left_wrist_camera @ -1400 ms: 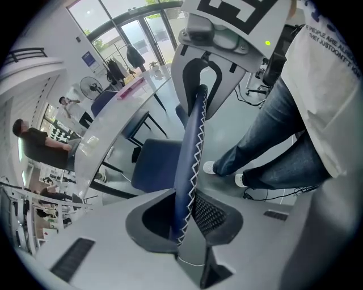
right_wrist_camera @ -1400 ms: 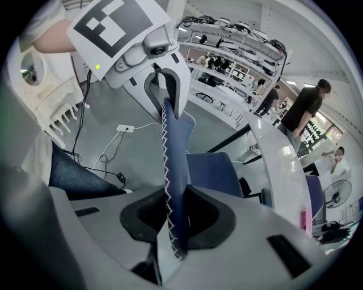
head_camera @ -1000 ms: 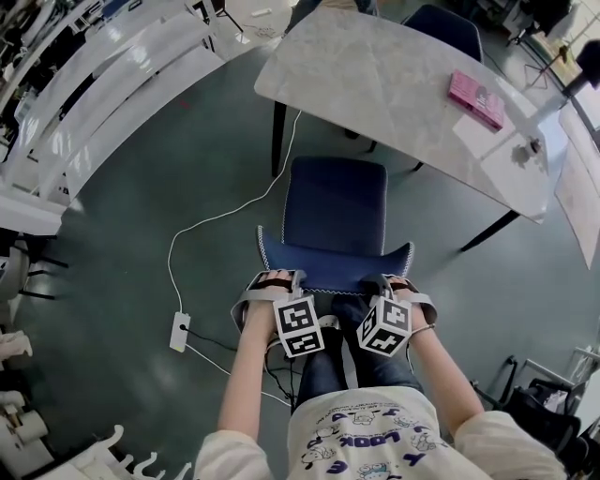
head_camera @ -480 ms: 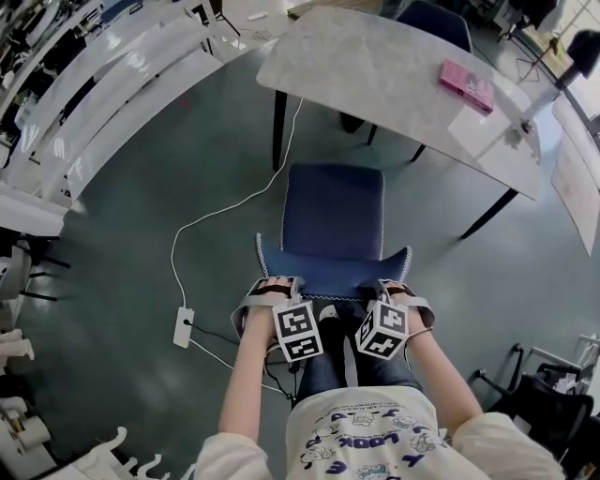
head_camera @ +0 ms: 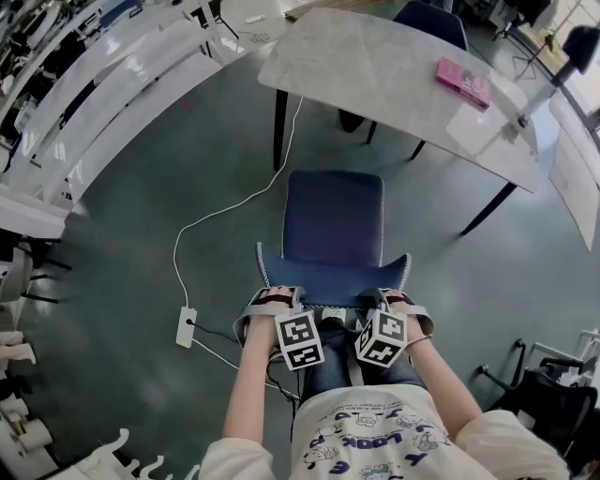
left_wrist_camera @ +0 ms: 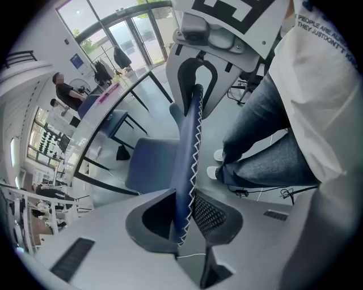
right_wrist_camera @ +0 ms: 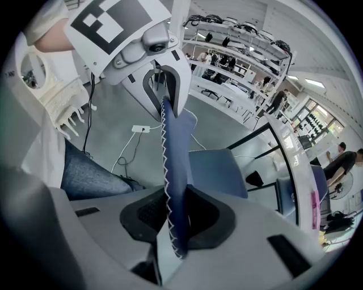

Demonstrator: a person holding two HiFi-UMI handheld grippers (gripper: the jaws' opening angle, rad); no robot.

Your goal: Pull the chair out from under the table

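Note:
A dark blue chair (head_camera: 334,220) stands on the grey floor, its seat wholly out from under the marble-topped table (head_camera: 394,80). Its backrest (head_camera: 333,278), edged with white zigzag stitching, faces me. My left gripper (head_camera: 274,298) is shut on the backrest's left end, and my right gripper (head_camera: 394,296) is shut on its right end. In the left gripper view the backrest edge (left_wrist_camera: 187,170) runs up between the jaws. In the right gripper view the same backrest (right_wrist_camera: 173,187) is pinched between the pads.
A white cable (head_camera: 220,220) runs across the floor to a power strip (head_camera: 187,328) left of the chair. A pink book (head_camera: 461,82) lies on the table. White racks (head_camera: 103,84) line the left. Another blue chair (head_camera: 429,23) stands beyond the table. My legs are right behind the backrest.
The chair has slid back toward me with both grippers on its backrest. The gap between the seat and the table edge has grown.

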